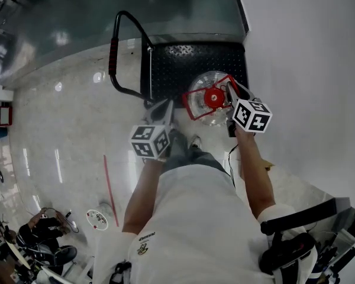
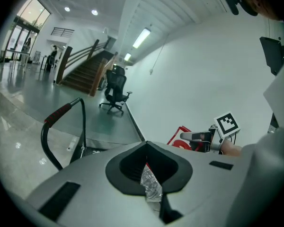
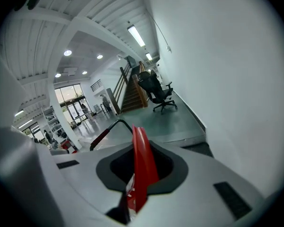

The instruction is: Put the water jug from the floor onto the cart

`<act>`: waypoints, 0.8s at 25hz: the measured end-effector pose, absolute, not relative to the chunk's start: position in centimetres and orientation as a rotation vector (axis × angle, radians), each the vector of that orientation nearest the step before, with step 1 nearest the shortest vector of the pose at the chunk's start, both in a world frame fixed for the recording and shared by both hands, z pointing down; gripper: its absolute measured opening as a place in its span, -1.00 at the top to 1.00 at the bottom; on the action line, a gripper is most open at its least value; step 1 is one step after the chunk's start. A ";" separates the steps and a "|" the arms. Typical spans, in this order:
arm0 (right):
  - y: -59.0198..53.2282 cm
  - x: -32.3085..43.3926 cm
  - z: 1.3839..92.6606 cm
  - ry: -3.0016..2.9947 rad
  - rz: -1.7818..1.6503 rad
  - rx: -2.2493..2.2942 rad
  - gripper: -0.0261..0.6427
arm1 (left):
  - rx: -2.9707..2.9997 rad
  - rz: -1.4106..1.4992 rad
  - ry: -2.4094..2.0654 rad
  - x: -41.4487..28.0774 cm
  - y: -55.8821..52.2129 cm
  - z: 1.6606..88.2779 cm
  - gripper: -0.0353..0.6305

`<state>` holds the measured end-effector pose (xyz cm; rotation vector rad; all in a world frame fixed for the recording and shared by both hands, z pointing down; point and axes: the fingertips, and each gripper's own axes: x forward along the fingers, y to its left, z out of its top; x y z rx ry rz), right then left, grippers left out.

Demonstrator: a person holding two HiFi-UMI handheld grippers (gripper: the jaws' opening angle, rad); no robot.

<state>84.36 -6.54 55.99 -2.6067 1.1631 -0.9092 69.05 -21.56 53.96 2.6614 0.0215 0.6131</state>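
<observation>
While the water jug (image 1: pixel 202 106) is between both jaws over the cart (image 1: pixel 177 61), right gripper (image 1: pixel 229 90) jaws clamp its red handle (image 3: pixel 141 164); left gripper (image 1: pixel 165 105) jaws pinch crinkled clear plastic (image 2: pixel 150 183).

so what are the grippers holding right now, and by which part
The water jug: the right gripper clamps its red handle; the left gripper pinches crinkled clear plastic at its other side.

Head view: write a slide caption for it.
Left hand-held gripper and right hand-held gripper hold the water jug at the cart's black deck.
</observation>
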 end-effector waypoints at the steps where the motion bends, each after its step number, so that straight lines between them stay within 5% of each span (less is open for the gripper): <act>1: -6.8 85.0 56.2 1.154 -0.913 -2.605 0.80 | 2.659 0.618 0.024 69.5 -21.8 54.1 0.88; 20: -16.5 97.5 63.4 1.021 -1.090 -2.599 0.80 | 2.570 0.703 0.061 82.8 -32.4 59.2 0.88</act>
